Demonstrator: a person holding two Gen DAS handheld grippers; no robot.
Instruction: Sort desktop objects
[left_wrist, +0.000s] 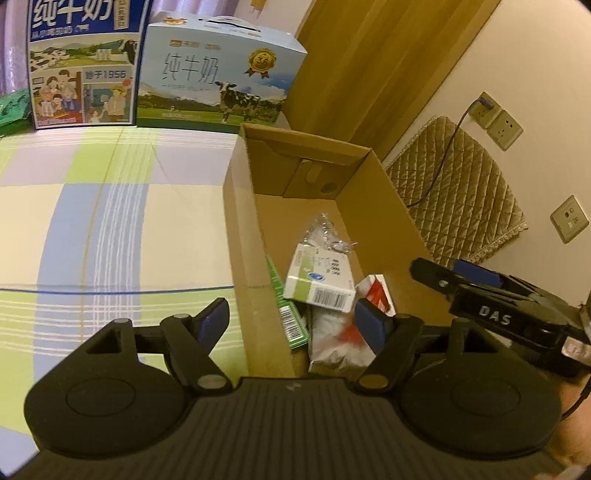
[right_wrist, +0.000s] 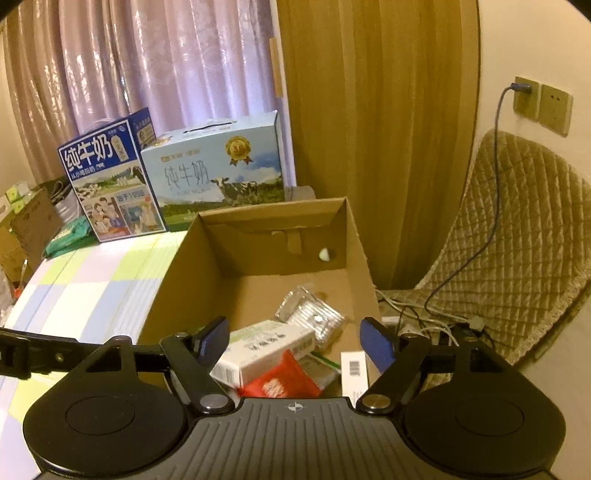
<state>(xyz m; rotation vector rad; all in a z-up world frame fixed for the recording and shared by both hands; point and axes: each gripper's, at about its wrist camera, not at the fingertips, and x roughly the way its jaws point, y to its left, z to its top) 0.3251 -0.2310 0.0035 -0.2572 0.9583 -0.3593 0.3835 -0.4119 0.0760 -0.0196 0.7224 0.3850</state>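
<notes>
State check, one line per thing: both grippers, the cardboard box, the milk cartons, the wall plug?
left gripper: open, empty
right gripper: open, empty
cardboard box: open-topped, holding small packets
white-green medicine box: closed, lying on the pile
two milk cartons: closed, upright
charger: plugged into the wall socket

home room | curtains | milk cartons | checkered tablecloth

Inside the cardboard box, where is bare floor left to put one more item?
The far half of the cardboard box is bare, between the back wall and the clear plastic packet. The near end is crowded: white-green medicine box, red packet. The checked tablecloth beside it is also free.
</notes>
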